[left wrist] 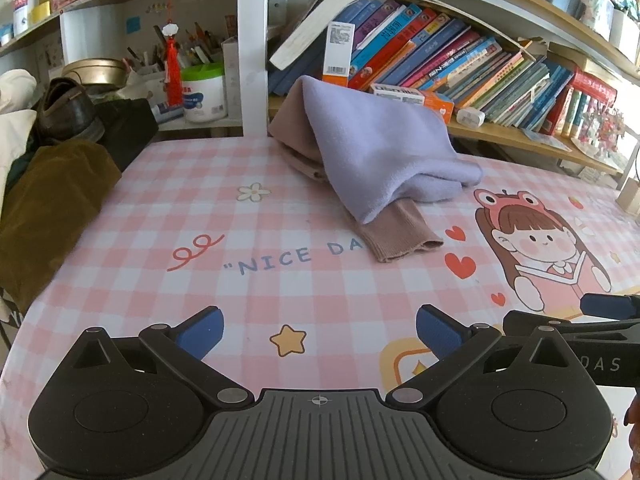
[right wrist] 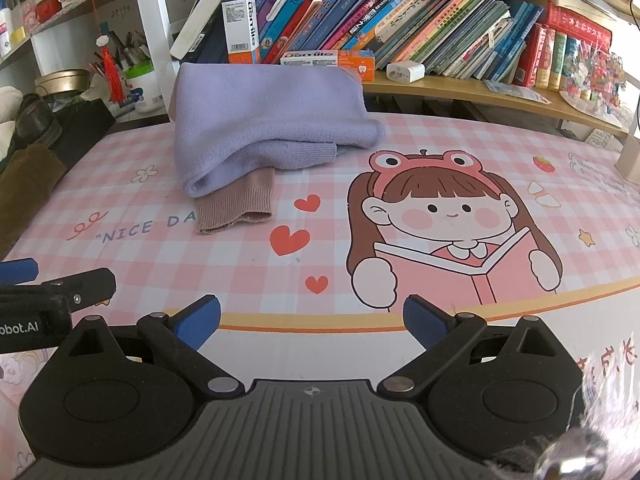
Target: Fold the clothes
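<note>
A folded lavender sweater (left wrist: 384,148) (right wrist: 264,120) lies at the back of the pink checked table mat (left wrist: 200,240) (right wrist: 400,140), leaning on the shelf edge. Under it sits a brown knit garment (left wrist: 396,236) (right wrist: 236,204), its ribbed cuff sticking out toward me. My left gripper (left wrist: 320,332) hovers open over the near part of the mat, nothing between its blue pads. My right gripper (right wrist: 312,320) is also open and empty, well short of the clothes. Each gripper shows at the edge of the other's view.
A low bookshelf with slanted books (left wrist: 460,52) (right wrist: 400,12) and small boxes (right wrist: 332,60) runs behind the mat. At the left lie an olive-brown cloth (left wrist: 44,208), a dark shoe (left wrist: 68,108) and a white tub (left wrist: 204,92). A white charger (right wrist: 406,71) sits on the shelf.
</note>
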`<state>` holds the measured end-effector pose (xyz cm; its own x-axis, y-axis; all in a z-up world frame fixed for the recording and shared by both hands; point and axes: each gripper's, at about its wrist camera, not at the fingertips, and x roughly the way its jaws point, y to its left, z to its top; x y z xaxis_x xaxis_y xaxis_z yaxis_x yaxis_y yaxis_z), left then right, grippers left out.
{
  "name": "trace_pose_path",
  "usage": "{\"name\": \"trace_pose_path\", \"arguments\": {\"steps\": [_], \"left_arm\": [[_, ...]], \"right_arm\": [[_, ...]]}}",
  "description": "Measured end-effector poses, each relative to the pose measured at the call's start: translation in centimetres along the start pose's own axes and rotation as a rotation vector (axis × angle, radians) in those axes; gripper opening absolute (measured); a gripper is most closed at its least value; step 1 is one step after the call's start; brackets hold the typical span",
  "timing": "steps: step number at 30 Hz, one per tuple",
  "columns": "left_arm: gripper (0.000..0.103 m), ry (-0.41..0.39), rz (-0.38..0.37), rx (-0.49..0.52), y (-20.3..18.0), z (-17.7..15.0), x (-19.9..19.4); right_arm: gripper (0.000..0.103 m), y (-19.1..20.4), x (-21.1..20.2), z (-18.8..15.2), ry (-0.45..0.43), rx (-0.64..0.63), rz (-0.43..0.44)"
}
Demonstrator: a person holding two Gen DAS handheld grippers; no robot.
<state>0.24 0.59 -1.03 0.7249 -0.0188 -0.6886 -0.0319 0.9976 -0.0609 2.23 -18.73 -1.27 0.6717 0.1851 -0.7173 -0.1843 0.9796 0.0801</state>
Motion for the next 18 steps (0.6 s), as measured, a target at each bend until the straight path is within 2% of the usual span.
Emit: {"name": "trace_pose_path", "arguments": {"steps": [18], "left_arm": [[0.103,-0.011,0.014,-0.018,-1.5,-0.5,-0.6]], "right_arm": [[0.099,-1.1,0.1,-0.3,0.032,-0.012,0.035]]}}
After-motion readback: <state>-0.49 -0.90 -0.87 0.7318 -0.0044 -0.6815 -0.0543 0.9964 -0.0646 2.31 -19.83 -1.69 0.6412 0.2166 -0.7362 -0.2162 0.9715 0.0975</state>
